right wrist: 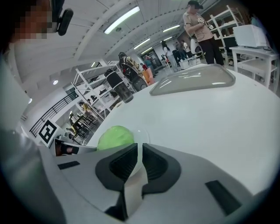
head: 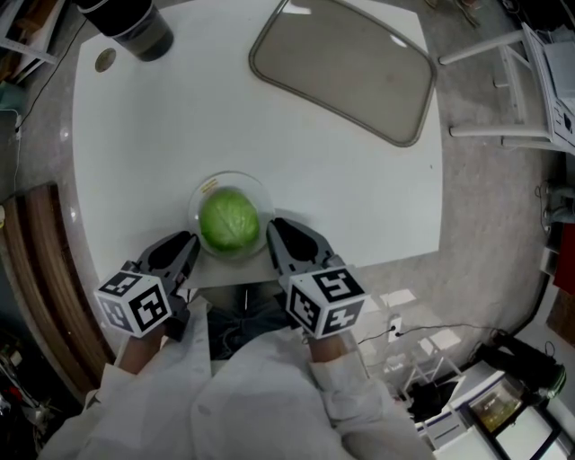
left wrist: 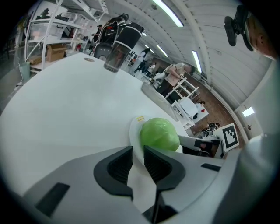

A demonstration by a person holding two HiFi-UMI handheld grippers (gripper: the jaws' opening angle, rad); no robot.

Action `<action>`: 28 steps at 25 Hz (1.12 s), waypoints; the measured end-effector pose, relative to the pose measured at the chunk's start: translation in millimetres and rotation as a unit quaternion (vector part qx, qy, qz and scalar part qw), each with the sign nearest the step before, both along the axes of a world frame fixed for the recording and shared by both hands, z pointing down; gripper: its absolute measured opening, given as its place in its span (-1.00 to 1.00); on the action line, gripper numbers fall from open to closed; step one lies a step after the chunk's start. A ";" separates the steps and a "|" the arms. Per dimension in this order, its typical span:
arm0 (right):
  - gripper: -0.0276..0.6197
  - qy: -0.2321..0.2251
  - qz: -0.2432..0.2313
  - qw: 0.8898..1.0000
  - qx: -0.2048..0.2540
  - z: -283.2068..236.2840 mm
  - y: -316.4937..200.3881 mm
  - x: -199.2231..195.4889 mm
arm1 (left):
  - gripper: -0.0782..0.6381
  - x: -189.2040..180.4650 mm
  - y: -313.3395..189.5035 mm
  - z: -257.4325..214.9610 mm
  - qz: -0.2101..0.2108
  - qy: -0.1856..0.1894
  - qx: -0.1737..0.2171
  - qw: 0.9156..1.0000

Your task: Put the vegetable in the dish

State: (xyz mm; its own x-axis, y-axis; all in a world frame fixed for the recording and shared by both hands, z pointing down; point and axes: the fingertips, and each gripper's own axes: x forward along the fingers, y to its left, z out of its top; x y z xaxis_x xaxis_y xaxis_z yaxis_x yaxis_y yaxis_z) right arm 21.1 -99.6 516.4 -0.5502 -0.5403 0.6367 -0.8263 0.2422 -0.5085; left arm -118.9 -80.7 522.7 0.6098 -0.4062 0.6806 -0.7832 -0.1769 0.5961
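Observation:
A round green cabbage [head: 228, 222] lies in a clear glass dish [head: 257, 186] near the front edge of the white table [head: 135, 162]. My left gripper [head: 191, 238] is at the dish's left front rim and my right gripper [head: 271, 225] at its right rim. In the left gripper view the jaws [left wrist: 138, 151] stand close together with the dish rim [left wrist: 134, 126] running between them, the cabbage [left wrist: 159, 134] just beyond. The right gripper view shows the right gripper [right wrist: 140, 148] nearly closed on the thin rim [right wrist: 143, 133], with the cabbage [right wrist: 115, 137] to the left.
A grey tray [head: 346, 67] lies at the table's far right. A dark tumbler [head: 135, 27] stands at the far left corner beside a round cap [head: 106, 60]. White racks [head: 512, 81] stand off the table's right. A person [right wrist: 199, 26] stands in the background.

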 end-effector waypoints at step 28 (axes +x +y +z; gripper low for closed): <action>-0.55 0.020 -0.017 0.999 -0.041 17.9 9.5 -2.7 | -0.51 5.1 10.1 8.1 -0.026 0.022 -0.036 0.999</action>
